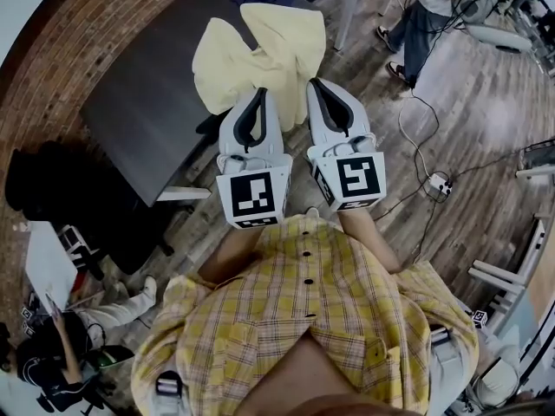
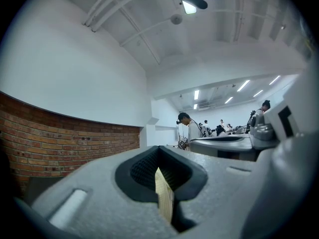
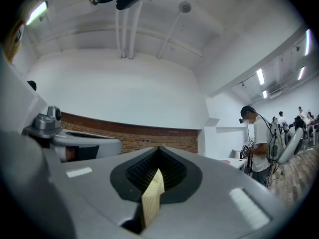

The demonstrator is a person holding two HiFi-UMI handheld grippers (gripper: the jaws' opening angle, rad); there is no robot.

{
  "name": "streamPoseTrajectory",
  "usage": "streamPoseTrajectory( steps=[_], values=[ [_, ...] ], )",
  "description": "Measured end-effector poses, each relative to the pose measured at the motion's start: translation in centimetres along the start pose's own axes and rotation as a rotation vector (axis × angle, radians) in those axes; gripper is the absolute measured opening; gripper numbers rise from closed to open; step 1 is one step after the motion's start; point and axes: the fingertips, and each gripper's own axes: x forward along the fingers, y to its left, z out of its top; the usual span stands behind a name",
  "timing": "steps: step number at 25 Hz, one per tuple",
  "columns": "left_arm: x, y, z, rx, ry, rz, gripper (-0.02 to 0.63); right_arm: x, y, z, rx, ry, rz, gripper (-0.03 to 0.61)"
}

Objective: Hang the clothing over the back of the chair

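My left gripper [image 1: 258,98] and right gripper [image 1: 319,89] sit side by side; the clothing [image 1: 260,50], pinched in both, hangs beyond them over the desk's [image 1: 147,102] right edge.

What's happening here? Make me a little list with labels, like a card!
Held thing: pale yellow garment, bunched, seen over the dark table
Left hand-held gripper: shut on the garment's cloth
Right hand-held gripper: shut on the garment's cloth, close beside the left one
Holder: person in a yellow plaid shirt
Floor: wooden floor with cables
Chair back: not clearly seen
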Motion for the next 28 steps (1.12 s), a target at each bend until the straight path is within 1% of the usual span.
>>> streamPoseTrajectory(
  steps=[21, 28],
  values=[
    [-0.2, -1.6, -2.4, -0.012, 0.037, -0.001, -0.002, -0.7, 0.3, -2.5, 0.016, 0.026, 0.027, -0.008],
    [-0.3, -1.5, -2.6, -0.013, 0.041, 0.004, -0.002, -0.9, 0.3, -2.7, 0.02, 0.03, 0.029, -0.008]
  ],
)
